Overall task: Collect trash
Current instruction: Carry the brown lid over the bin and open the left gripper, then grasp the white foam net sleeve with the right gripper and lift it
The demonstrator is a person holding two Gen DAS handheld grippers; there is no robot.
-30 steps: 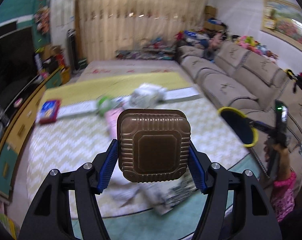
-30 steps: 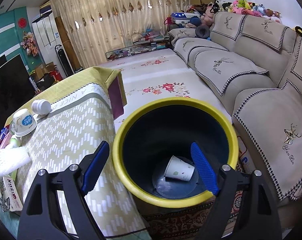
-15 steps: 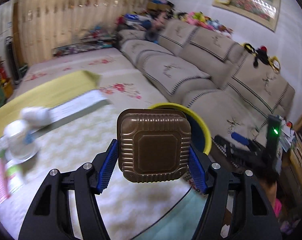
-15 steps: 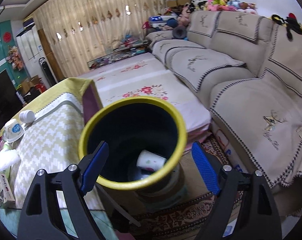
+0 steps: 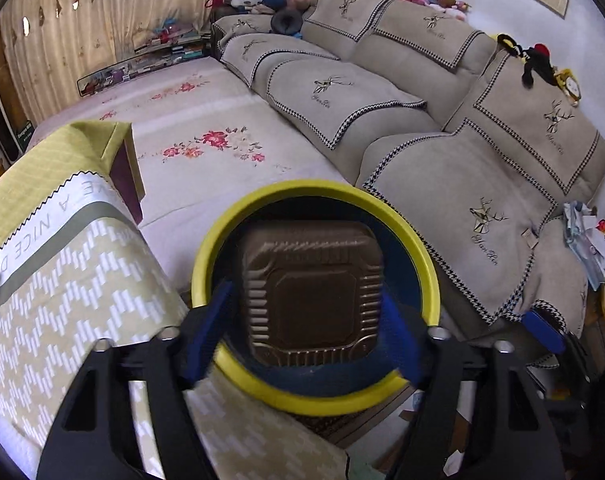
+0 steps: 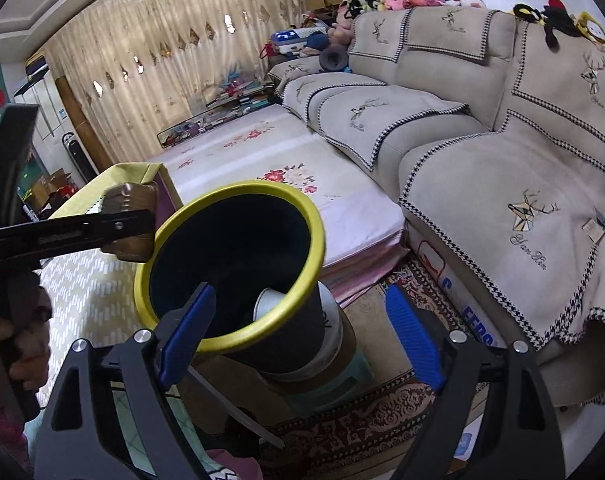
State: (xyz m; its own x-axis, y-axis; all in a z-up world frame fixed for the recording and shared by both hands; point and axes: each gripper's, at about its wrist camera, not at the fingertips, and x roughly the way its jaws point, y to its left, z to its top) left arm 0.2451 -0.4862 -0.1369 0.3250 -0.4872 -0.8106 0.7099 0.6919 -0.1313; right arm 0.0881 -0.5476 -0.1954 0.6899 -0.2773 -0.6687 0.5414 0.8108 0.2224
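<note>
Above bin [image 5: 430, 272], left gripper [image 5: 304, 328] down-tilted, opening.

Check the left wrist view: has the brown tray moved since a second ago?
Yes. The brown tray left the patterned table and now hangs over the yellow-rimmed bin by the sofa, left gripper jaws opening.

At centre frame, the ribbed brown plastic tray [image 5: 310, 296] looks glossy. The bin [image 5: 426, 268] has a smooth yellow plastic rim and matt dark wall. At right, the sofa [image 5: 482, 184] is soft beige cloth; lower left, the tablecloth [image 5: 62, 300] is woven.
</note>
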